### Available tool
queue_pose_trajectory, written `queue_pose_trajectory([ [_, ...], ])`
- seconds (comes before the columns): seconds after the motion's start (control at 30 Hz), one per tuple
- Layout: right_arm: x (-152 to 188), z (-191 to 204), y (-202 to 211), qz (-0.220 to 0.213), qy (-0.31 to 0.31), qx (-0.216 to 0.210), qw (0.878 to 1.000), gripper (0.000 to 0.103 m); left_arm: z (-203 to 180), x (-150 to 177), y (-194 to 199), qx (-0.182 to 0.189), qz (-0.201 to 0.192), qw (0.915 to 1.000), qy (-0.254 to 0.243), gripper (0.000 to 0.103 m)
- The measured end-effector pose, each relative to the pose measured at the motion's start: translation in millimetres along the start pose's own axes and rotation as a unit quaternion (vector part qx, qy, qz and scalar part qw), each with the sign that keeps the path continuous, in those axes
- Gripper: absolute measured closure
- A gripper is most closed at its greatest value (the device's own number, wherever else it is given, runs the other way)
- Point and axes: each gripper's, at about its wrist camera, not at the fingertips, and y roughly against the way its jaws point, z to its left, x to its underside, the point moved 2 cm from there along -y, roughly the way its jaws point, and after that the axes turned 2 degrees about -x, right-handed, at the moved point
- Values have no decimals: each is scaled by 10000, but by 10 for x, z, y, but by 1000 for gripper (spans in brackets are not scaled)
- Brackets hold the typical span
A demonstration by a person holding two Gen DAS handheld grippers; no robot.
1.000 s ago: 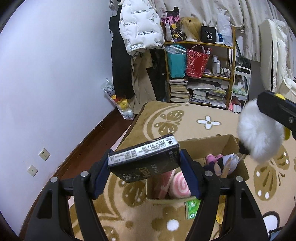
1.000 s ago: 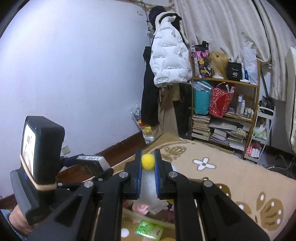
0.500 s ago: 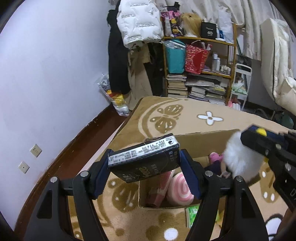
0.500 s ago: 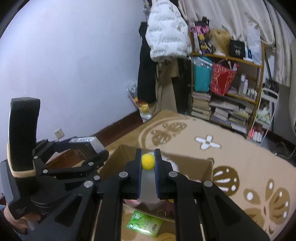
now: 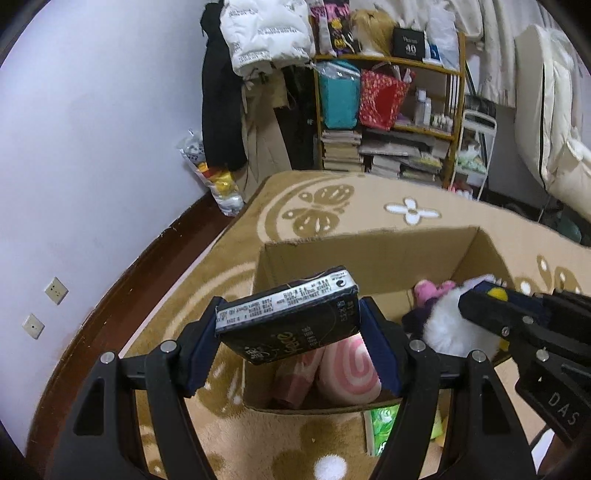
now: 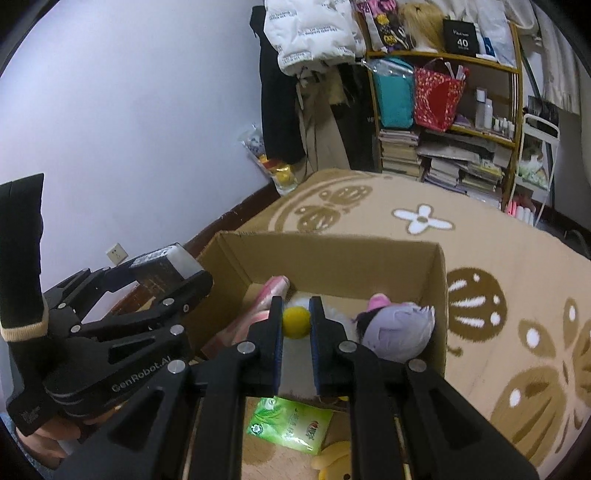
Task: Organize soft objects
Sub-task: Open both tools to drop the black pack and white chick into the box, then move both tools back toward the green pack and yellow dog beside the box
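Both grippers have dropped toward the cardboard box (image 5: 373, 258): right gripper (image 6: 296, 325) clenching the white plush (image 5: 448, 328), left gripper (image 5: 288, 328) clamping the black pack (image 5: 291, 314), so lower each inside before letting go.

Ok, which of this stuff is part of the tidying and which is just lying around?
Part of the job:
- black packet in left tool
- white fluffy toy in right tool
- cardboard box
- green packet

Just lying about:
- bookshelf
- white jacket
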Motion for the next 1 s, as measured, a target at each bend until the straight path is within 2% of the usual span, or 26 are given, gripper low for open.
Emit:
queue_pose_trajectory([
  [0.13,27,-32,-26,57,-49,10,10000,88,-74,39,-21,-135,19,9996,-239,32],
  [0.3,19,-47,-21,87,-79,2,9999,85,-36,38,-3,-130,49,9998,-140,32],
  [0.33,17,-51,-3,67,-97,3,9999,80,-21,39,-1,-126,56,9998,-115,31],
  [0.37,13,-57,3,51,-107,9,9999,69,-1,37,5,-132,62,9999,-85,30],
  [0.4,9,-61,30,7,-120,29,9999,63,23,38,11,-149,71,9999,-51,29],
  [0.43,0,-66,46,-25,-120,42,9999,56,51,35,18,-167,82,9998,-8,22],
  [0.5,-9,-67,84,-65,-110,92,9999,54,103,29,46,-176,41,9998,89,19],
  [0.53,-15,-73,103,-70,-124,108,9998,50,145,21,65,-159,27,9997,163,18],
  [0.57,-18,-83,118,-81,-151,116,9998,42,169,12,72,-141,34,9997,199,18],
  [0.63,-23,-104,177,-147,-211,134,9996,35,236,-3,104,-100,31,9995,307,15],
  [0.73,-34,-108,251,-170,-194,207,9995,34,316,-14,194,-194,-112,9988,445,4],
  [0.83,-37,-101,332,-179,-148,257,9994,31,377,-28,296,-316,-244,9978,529,2],
  [0.9,-34,-96,386,-200,-135,247,9994,23,410,-38,358,-369,-276,9974,561,1],
  [0.97,-27,-80,474,-300,-113,282,9991,8,420,-48,414,-401,-285,9972,557,1],
  [1.0,-22,-67,533,-352,-100,322,9988,5,426,-44,437,-415,-295,9972,556,1],
])
